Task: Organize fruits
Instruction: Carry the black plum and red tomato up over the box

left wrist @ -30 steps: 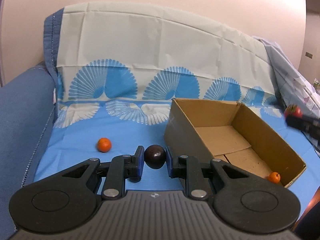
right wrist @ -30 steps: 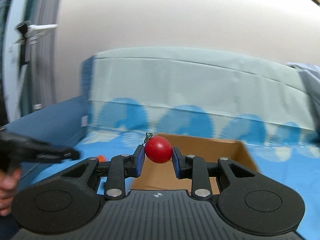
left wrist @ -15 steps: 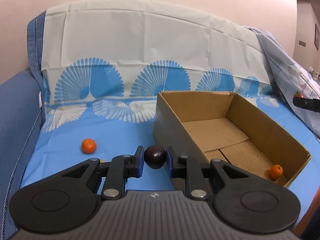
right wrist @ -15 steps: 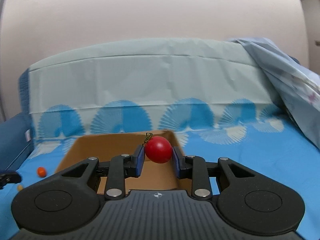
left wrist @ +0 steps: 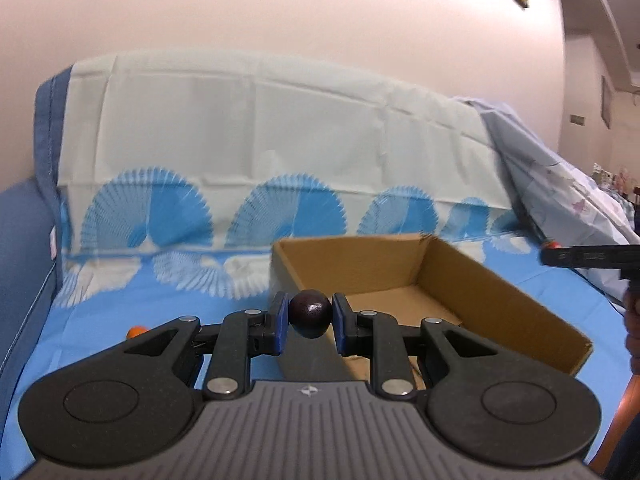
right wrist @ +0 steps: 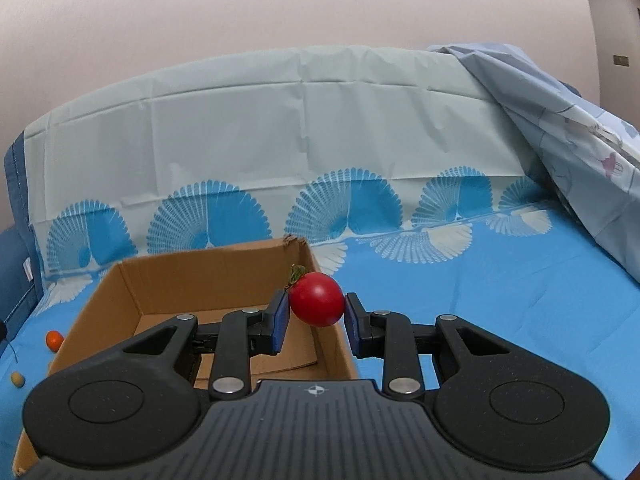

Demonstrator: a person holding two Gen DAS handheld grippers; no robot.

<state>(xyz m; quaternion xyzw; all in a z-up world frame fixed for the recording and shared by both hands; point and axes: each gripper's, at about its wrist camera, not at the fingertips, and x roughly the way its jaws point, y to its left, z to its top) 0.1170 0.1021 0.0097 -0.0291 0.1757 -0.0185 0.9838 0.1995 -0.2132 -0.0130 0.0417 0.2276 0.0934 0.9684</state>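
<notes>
2 grippers, left point(left wrist: 308, 322) clamping 1 dark fruit point(left wrist: 310, 319), right point(right wrist: 314, 318) clamping 1 red fruit point(right wrist: 317, 299), 1 box point(right wrist: 192, 276), 1 orange point(right wrist: 53, 338), perhaps 1 yellowish bead point(right wrist: 17, 379).

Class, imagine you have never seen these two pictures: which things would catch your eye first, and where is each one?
First, the bright red fruit with a small green stem, clamped in the right gripper above the near right corner of the open cardboard box. Next, the dark purple fruit pinched in the left gripper at the box's left wall. Behind both hangs a pale cloth with blue fan patterns.
</notes>
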